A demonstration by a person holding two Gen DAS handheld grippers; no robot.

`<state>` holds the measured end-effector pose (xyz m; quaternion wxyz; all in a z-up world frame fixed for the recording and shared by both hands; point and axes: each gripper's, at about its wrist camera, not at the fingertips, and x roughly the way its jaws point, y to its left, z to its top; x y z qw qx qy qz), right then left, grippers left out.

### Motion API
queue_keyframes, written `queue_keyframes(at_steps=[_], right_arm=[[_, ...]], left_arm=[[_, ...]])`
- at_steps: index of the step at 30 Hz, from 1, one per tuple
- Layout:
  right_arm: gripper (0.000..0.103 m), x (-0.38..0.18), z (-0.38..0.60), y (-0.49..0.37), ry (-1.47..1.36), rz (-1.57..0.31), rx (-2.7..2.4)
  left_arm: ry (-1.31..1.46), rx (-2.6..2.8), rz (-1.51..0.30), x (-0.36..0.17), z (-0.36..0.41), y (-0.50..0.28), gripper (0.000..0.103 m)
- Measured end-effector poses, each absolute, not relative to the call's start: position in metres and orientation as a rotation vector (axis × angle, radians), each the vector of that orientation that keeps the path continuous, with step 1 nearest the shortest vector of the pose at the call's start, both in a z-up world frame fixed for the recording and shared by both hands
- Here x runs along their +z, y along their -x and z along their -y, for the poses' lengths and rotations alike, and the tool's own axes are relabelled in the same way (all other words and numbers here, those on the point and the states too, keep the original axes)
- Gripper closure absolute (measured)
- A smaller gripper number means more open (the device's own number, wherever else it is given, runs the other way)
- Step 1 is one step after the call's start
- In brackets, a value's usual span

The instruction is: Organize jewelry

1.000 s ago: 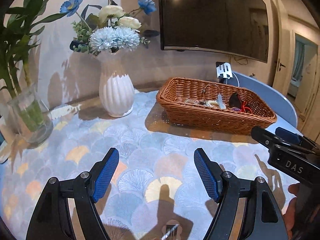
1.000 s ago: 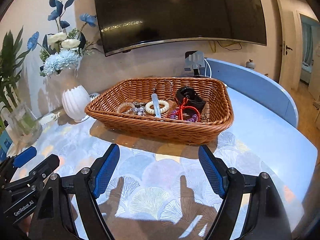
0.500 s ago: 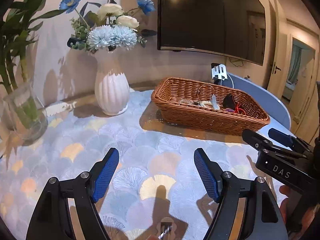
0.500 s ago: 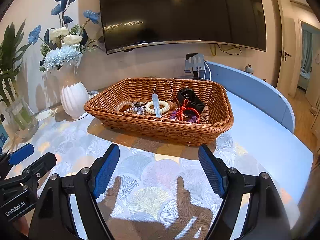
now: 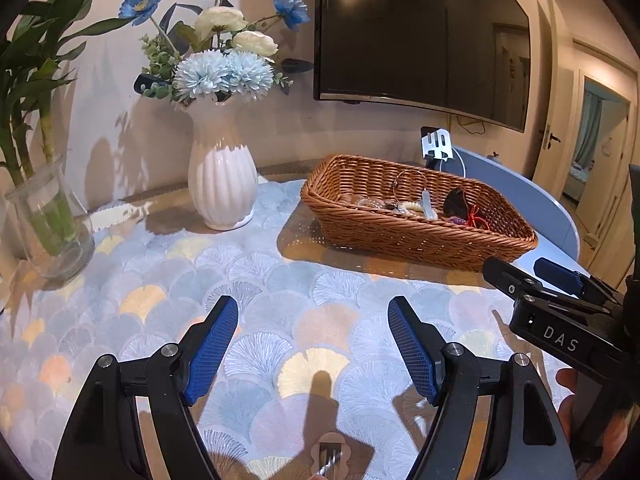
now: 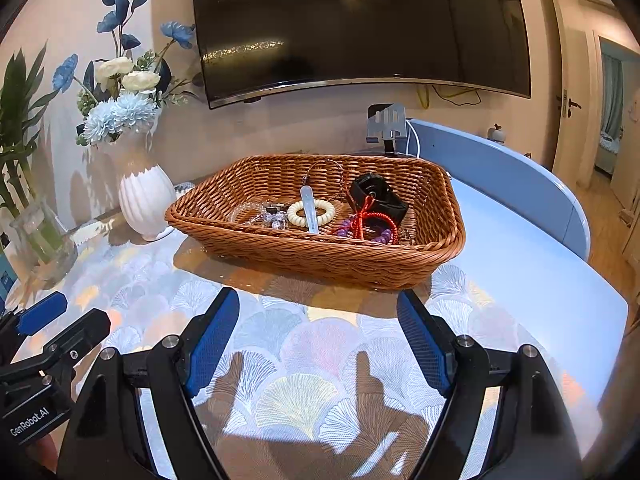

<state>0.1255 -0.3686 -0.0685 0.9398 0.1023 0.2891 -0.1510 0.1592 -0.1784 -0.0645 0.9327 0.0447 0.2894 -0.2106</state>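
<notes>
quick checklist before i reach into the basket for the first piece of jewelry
1. Left tongs open, nothing between them: ok.
2. Right tongs open and empty: ok.
3. Wicker basket flat on the table, straight ahead of the right tongs: ok.
4. Cream bead bracelet on top and reachable: not ok, a pale clip lies across it.
5. Red cord free of the purple beads: cannot tell.
6. White vase outside the reach path: ok.

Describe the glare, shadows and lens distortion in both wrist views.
Left wrist view: one ceiling light glints on the dark TV, the vase throws a shadow on the wall, and the door frame bows.
Right wrist view: two lights glint on the TV, gripper shadows fall across the tablecloth, and the TV's edges curve.
</notes>
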Motion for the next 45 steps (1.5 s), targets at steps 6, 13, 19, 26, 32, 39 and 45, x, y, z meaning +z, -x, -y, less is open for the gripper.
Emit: queue_keyframes(at_steps=[6,13,19,26,32,39,45], right_arm=[[0.020,-0.0678,0.3679,-0.1255,-0.209,-0.590,-0.307],[0.020,-0.0676,0.3691,-0.1260,-0.214,-0.590,-0.304],[0.020,-0.0679,0.3679,-0.1254,-0.214,-0.590,-0.305],[0.020,-0.0687,0.3665,-0.1260,-0.211,-0.595,-0.301],[0.020,-0.0691,0.3638,-0.1265,-0.199,-0.600,-0.304],[0.020,-0.0694,0.3642,-0.1275,-0.200,-0.603,-0.303],[0.020,-0.0699,0.3640,-0.1279,-0.198,-0.604,-0.303]], left_arm=[[-0.092,-0.434,-0.595,-0.0651,0.1785,-0.1598,0.025],[-0.096,-0.431,-0.594,-0.0656,0.1791,-0.1590,0.025],[-0.106,-0.432,-0.601,-0.0677,0.1812,-0.1593,0.025],[-0.110,-0.432,-0.606,-0.0680,0.1811,-0.1590,0.025],[-0.106,-0.427,-0.617,-0.0686,0.1797,-0.1604,0.025],[-0.112,-0.431,-0.616,-0.0689,0.1804,-0.1604,0.025],[-0.110,-0.432,-0.620,-0.0690,0.1811,-0.1605,0.025]])
